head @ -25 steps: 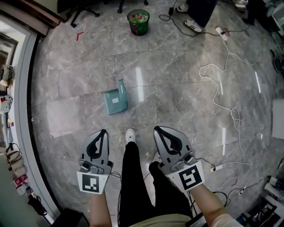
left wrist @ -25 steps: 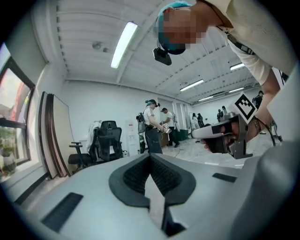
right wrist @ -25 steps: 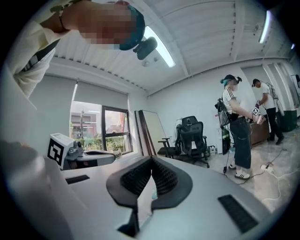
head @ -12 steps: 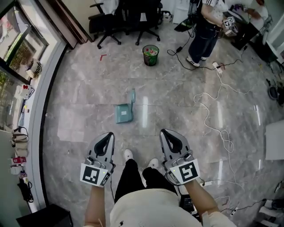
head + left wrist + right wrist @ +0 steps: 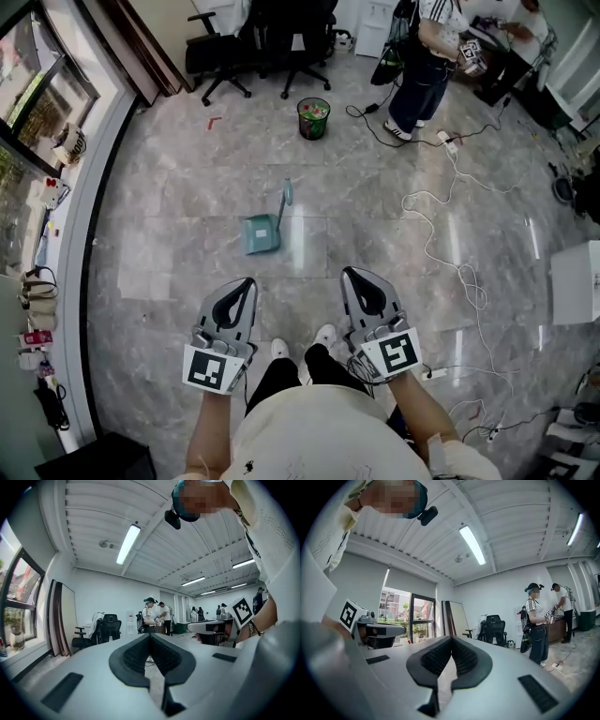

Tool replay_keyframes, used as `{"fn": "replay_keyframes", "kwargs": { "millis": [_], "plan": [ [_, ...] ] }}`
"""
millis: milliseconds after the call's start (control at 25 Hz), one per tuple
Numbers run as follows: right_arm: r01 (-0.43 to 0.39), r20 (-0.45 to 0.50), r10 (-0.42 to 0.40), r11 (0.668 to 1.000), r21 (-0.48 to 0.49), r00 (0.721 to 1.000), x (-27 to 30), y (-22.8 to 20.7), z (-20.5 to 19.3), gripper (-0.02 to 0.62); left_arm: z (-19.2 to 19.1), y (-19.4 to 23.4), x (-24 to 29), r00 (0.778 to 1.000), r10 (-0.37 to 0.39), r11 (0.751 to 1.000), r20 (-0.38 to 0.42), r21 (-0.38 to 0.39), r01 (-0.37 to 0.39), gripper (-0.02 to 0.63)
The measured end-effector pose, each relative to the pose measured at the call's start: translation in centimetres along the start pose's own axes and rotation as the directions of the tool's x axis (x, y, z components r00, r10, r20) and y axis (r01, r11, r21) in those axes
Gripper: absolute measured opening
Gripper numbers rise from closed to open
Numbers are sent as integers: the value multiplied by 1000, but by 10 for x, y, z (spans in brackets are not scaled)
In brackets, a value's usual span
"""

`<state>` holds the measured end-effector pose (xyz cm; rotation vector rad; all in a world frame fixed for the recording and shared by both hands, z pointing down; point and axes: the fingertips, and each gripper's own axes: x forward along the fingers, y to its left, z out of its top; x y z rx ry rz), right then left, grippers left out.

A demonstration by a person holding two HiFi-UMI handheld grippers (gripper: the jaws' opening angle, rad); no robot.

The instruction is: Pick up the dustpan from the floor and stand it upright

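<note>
Head view, dustpan (image 5: pixel 262 233): teal, lying on the grey stone floor (image 5: pixel 169 216) with its handle pointing toward the far side of the room. It is ahead of both grippers and well apart from them.
Head view, left gripper (image 5: pixel 246 282): held above the floor at the lower left, marker cube nearest the person, touching nothing.
Head view, right gripper (image 5: pixel 354 273): beside the other at the lower right, also clear of everything.
Head view, bin (image 5: pixel 314 118): beyond the dustpan, with coloured rubbish inside.
Head view, cable (image 5: pixel 448 246): white, looping over the floor on the right.
Head view, office chairs (image 5: pixel 225 52): black, near the far wall.
Head view, bystander (image 5: pixel 424 56): standing at the far right.
Left gripper view, jaws: pressed together at the tips with nothing between them, aimed level across the room.
Left gripper view, beyond: a black chair, people standing, and a ceiling lamp (image 5: pixel 127 543) overhead.
Right gripper view, jaws: tips meeting, nothing gripped.
Right gripper view, beyond: a window (image 5: pixel 401 616) on the left, a black chair, and the bystander on the right.
</note>
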<state>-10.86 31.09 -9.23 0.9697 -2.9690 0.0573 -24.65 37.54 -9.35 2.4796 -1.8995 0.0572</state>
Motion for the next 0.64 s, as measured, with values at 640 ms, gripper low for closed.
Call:
{"fn": "replay_keyframes", "kwargs": {
  "millis": [640],
  "plan": [
    [11,0,-11,997,-70,1000,4,117,16,17,-1,33,-101,997,-74,997,20,13,74,11]
  ]
}}
